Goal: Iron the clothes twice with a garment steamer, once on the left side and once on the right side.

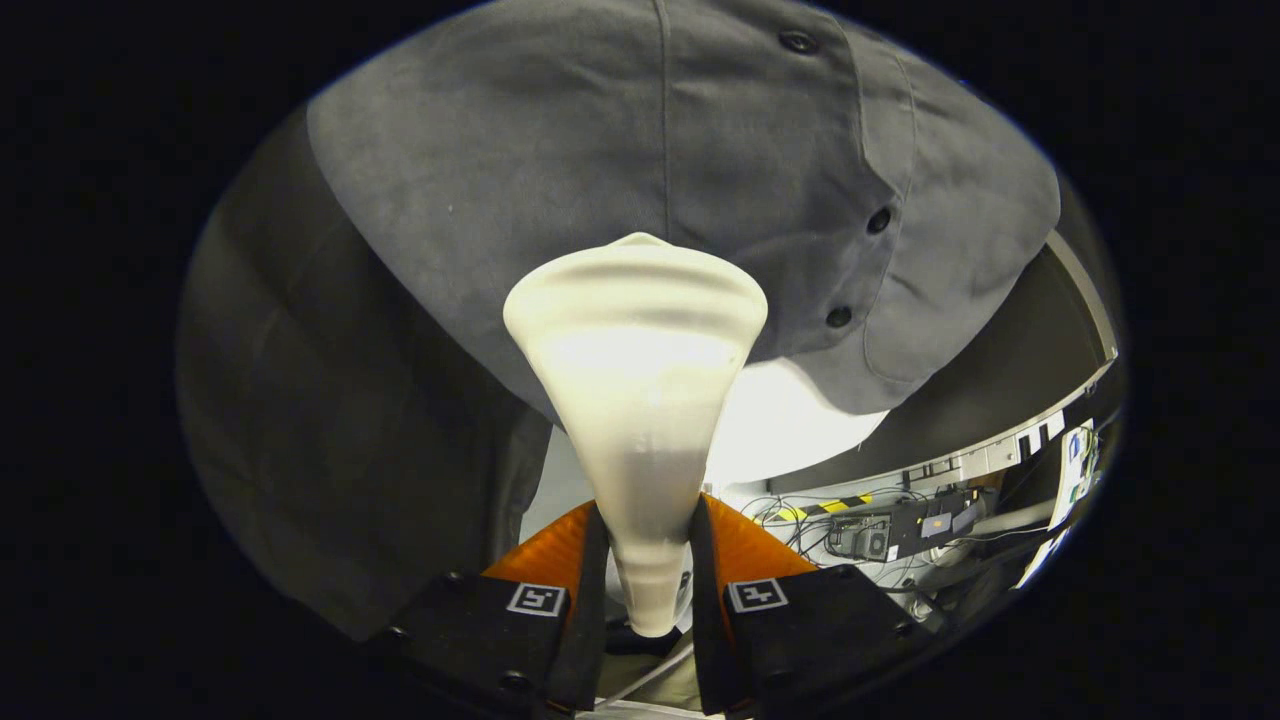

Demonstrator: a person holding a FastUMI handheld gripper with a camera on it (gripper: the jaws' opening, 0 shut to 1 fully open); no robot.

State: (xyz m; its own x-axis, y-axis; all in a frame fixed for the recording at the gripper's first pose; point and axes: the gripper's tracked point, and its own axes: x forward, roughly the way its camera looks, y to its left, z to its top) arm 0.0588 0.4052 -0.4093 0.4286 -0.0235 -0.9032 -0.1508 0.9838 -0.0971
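Hand-held gripper (640, 600) is clamping both fingers on steamer head's (636, 340) narrow neck: rigid, smooth plastic, prob. light. Its wide mouth is facing the soft, limp grey garment (560, 150) hanging just ahead.

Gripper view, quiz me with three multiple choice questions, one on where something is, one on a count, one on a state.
1. Where is the steamer head?
A. pointing at the grey shirt just beyond the fingers
B. lying on a table
C. hanging from a hook

2. How many dark buttons show on the shirt?
A. one
B. three
C. six

3. What is the gripper doing?
A. open, holding nothing
B. shut on the shirt
C. shut on the steamer

Answers: 1 A, its wide end faces the cloth; 2 B, three sit along the placket; 3 C, both fingers press on the steamer's narrow neck.
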